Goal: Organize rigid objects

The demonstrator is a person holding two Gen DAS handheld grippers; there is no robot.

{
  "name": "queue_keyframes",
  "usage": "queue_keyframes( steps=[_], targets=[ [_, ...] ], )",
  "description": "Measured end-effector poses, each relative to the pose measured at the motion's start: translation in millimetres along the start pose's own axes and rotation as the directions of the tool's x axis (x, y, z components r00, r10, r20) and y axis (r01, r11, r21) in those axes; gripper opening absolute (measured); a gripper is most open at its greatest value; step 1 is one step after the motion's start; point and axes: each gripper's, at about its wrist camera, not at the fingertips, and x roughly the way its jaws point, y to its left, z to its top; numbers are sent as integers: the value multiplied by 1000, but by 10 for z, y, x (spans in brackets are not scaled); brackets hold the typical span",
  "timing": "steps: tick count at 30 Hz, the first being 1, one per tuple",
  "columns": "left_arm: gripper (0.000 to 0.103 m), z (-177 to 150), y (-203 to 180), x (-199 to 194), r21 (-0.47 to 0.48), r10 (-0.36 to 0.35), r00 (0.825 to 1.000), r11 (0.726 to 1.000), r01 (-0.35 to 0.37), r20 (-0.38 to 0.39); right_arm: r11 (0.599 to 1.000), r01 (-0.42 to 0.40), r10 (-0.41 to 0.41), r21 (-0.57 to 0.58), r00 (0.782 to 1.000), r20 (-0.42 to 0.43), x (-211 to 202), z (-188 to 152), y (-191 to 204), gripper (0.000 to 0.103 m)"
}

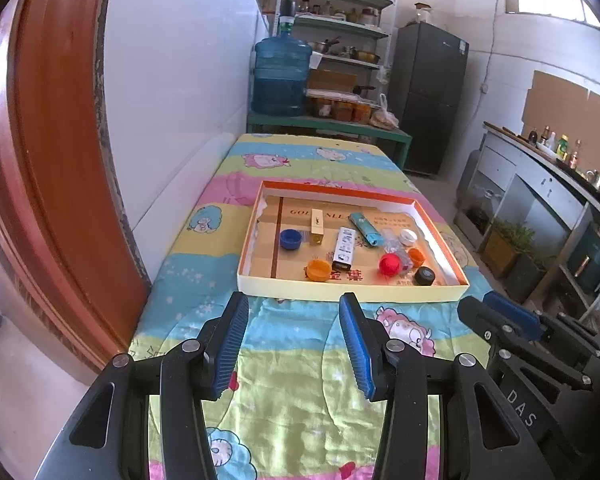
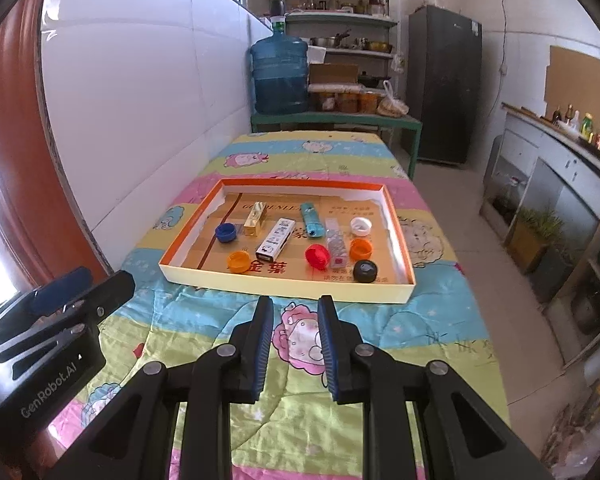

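While both tools hang short of the box, you look to be at the opening step: nothing gripped, nothing sorted yet, by my reading.

Worktop [image 2: 440, 320]: covered in a cartoon quilt, set against the white wall.

Box [image 2: 284, 286]: shallow cardboard tray with orange rim, lying flat mid-worktop, just beyond both sets of fingers. All the task's things sit inside it.

Left tool [image 1: 294, 340]: jaws spread wide, holding nothing, aimed at the near wall of the box.

Right tool [image 2: 294, 344]: jaws parted, narrower than the left's, holding nothing, aimed at the near wall too.

Contents, long pieces first: white printed carton [image 2: 275, 244] lying centre; gold carton [image 2: 256, 219] behind it to the left; teal tube [image 2: 312, 220] right of centre; clear packet [image 2: 336, 246] next to that.

Caps: blue cap [image 2: 225, 233] far left; orange cap [image 2: 239, 261] near left; red cap [image 2: 317, 256] touching or just beside the clear packet; second orange cap [image 2: 361, 249] on the packet's other side; white cap [image 2: 360, 226] behind it; black cap [image 2: 365, 270] nearest the right front corner.

Next move, as I judge it: reach over the near wall and come down on one piece. The caps on your right sit close together, so narrow the jaws before dropping in there; the near-left orange cap stands clearer of its neighbours.
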Motion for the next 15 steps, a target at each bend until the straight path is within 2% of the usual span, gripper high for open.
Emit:
queue_keyframes(
  steps=[10,15],
  targets=[
    [49,-43,-36,-121,27,8,1000,1000,-9,20,1000,11,-11,10,1000,12,-101,-22,38,23],
    [49,-50,-35,-126,24,26,1000,999,-26,7,1000,12,-12,15,1000,14,-140,-30,39,23]
  ],
)
